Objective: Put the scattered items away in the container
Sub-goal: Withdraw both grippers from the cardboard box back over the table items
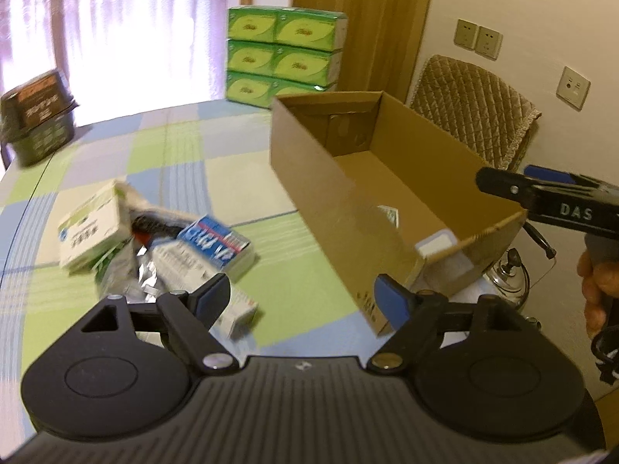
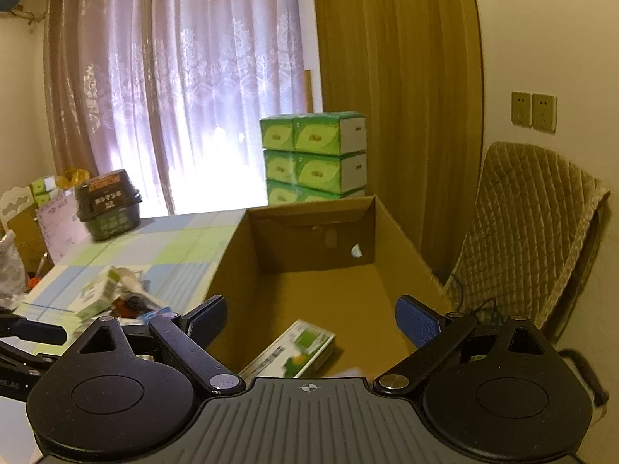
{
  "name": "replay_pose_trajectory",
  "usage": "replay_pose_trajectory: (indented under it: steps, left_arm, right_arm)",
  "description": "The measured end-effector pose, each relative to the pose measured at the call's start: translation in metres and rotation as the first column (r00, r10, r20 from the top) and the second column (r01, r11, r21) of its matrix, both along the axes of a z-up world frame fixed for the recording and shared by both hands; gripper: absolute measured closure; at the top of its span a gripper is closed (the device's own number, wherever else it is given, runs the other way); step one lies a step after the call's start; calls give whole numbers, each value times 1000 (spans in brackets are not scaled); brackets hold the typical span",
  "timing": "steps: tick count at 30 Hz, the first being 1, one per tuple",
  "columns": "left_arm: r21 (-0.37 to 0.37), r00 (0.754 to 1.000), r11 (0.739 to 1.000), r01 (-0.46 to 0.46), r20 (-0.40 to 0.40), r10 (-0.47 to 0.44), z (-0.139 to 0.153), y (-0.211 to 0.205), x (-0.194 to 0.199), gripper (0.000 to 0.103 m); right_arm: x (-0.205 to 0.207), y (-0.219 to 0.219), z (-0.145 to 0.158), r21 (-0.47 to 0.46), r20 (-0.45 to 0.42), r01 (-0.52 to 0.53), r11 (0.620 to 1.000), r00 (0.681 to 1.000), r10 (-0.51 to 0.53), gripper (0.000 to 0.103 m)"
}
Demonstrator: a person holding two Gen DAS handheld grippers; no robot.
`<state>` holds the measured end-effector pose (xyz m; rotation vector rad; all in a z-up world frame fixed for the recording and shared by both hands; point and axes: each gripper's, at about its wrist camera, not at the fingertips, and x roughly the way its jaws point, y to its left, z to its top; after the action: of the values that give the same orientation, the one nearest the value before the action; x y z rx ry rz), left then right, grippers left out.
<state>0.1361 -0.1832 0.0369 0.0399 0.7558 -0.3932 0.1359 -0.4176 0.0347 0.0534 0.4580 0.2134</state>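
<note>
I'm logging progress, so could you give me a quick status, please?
Left gripper and right gripper open, empty. Green-and-white box in cardboard box. Pile on table. Nothing blocking.

A stack of green tissue boxes stands beyond the table's far edge, before the curtain. A dark basket sits at the table's far left corner. A quilted chair stands off the right edge, below wall sockets.

The cardboard box stands open-topped, its floor bare beyond the green-and-white carton. Between box and pile of packets runs bare checked tablecloth; a quilted chair crowds the box's right wall
</note>
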Motion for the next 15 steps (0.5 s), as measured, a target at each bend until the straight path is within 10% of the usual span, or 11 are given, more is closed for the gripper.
replay_pose_trajectory:
  steps: [15]
  left_arm:
    - [36, 985, 985, -167, -35, 168, -21, 87, -60, 2]
  right_arm:
    - [-79, 52, -25, 51, -104, -81, 995, 991, 86, 5]
